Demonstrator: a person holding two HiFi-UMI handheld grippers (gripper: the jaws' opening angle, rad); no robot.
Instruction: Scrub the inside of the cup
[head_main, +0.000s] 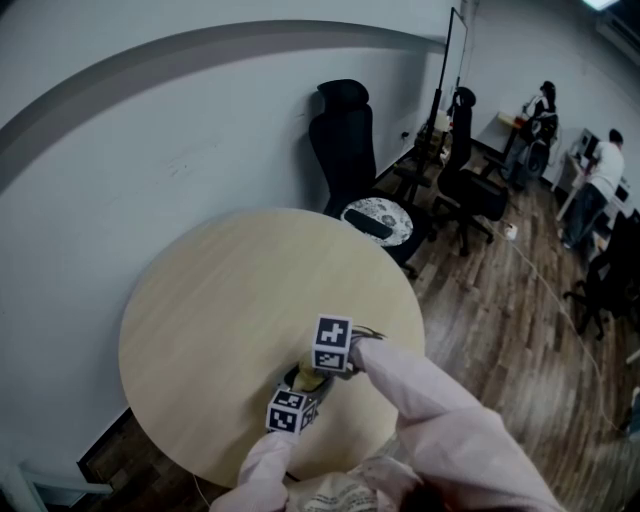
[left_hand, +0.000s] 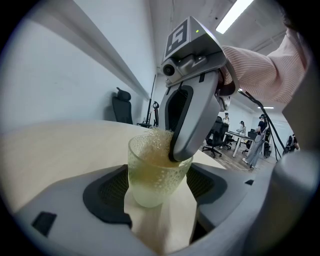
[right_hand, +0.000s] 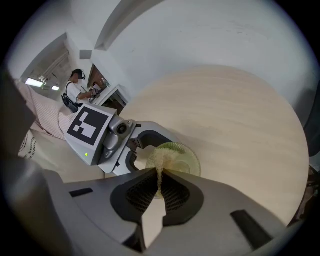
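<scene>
Scrubbing appears under way, not finished: a pale fibrous scrubbing pad (right_hand: 160, 162) sits inside the bubbly green glass cup (left_hand: 152, 172), which is upright near the front edge of a round wooden table (head_main: 220, 290). The left gripper (right_hand: 142, 152) clasps the cup's sides to steady it. The right gripper (left_hand: 176, 150) angles steeply down from a pink sleeve (head_main: 440, 405) and pinches the pad, its tips dipped past the rim (how clean the glass is can't be judged).

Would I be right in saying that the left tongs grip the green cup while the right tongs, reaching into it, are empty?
Not quite: the right tongs are not empty. The right gripper view shows them shut on a pale, fibrous scrubber that dips into the green cup. The rest stands: the left tongs do grip the cup.
</scene>
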